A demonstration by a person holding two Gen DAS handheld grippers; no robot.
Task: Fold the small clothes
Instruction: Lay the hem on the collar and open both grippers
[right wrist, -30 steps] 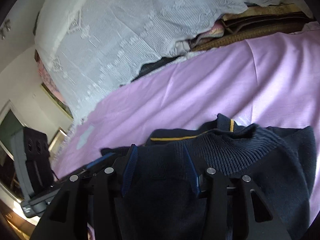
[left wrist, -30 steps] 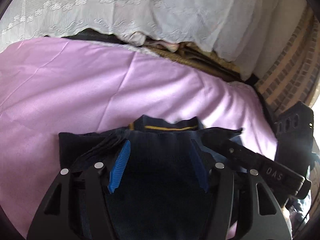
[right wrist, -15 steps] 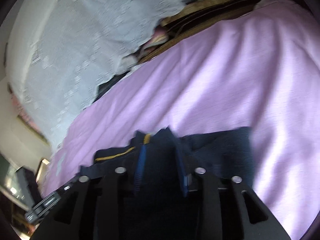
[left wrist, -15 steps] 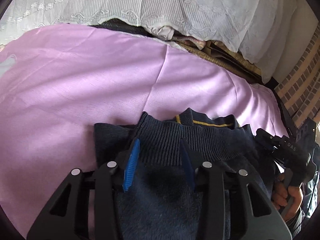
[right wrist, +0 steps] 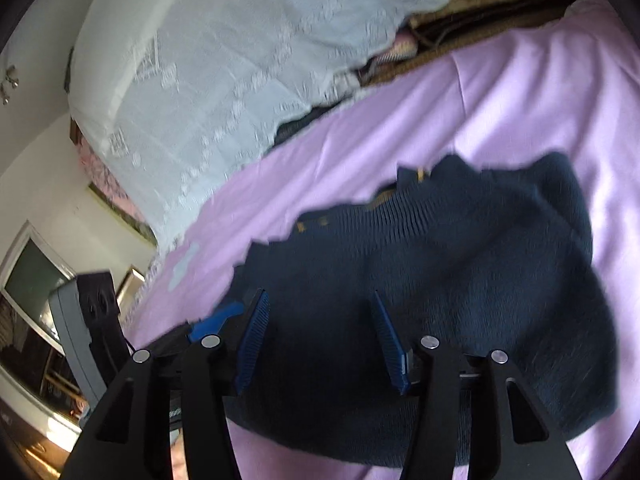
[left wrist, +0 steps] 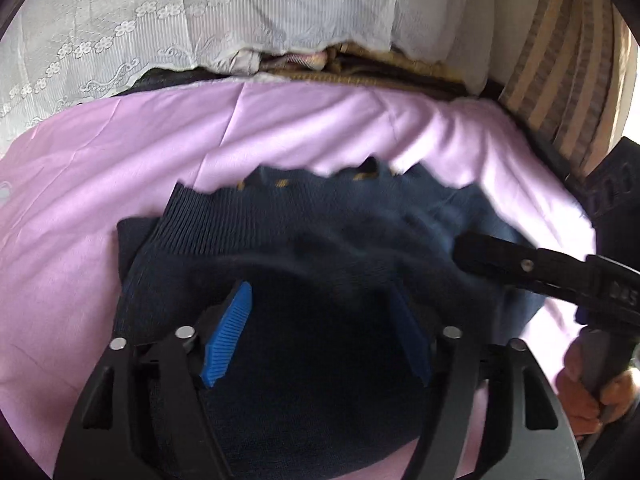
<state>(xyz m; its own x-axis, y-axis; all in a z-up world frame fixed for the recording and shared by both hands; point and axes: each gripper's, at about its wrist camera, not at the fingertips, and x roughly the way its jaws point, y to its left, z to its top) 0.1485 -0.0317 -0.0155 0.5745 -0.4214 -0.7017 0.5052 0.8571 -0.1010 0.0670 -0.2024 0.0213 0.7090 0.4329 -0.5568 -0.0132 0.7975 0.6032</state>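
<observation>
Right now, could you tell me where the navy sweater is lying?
The navy sweater lies bunched on the lilac sheet, low and central in both wrist views, short of the white lace cover.

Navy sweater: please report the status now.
Left gripper and right gripper jaws opening, fabric between them. Navy sweater bunched on the purple sheet. Nothing in the way.

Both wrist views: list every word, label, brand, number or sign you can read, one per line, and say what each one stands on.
"DAS": raised letters on the black body of the right gripper, read in the left wrist view; blurred, and possibly cut short.
Navy sweater: yellow stripe at the collar, no lettering legible.
Purple sheet: no text.
</observation>
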